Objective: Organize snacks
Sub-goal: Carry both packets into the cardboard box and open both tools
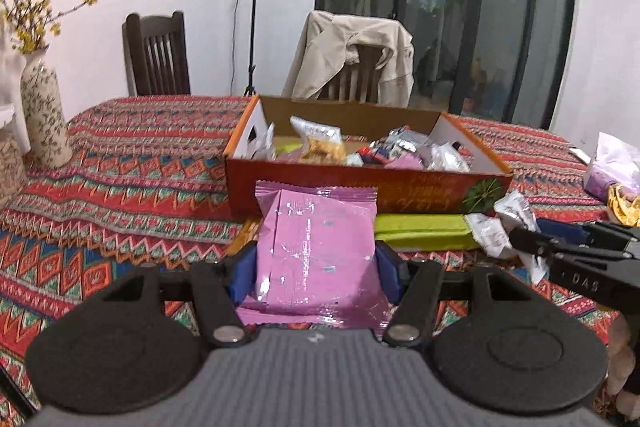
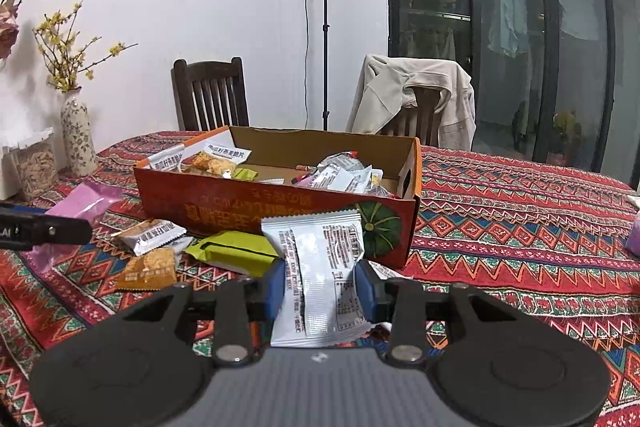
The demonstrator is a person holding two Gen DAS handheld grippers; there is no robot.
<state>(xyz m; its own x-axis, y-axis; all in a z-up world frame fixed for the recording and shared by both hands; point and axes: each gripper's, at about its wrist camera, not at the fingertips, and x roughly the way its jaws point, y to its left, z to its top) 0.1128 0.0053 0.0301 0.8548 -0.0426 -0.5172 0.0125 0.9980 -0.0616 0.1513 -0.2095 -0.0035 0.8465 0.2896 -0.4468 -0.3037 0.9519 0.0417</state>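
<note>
Grasping light, crinkly, slippery sachets mid-body: left gripper (image 1: 316, 273) clenches pink packet (image 1: 316, 247), right gripper (image 2: 320, 291) clenches silver packet (image 2: 320, 267), each before the snack box (image 2: 276, 211) at 12 o'clock on the bench (image 2: 520, 227).

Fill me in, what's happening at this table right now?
A person with two handheld grippers is sorting snacks into an orange cardboard box on a patterned tablecloth. The left gripper is clamped on a pink packet; the right gripper is clamped on a silver-white packet. Both packets are held in front of the box, which already holds several snacks. A green packet and two orange snack packets lie loose on the cloth beside it.
</note>
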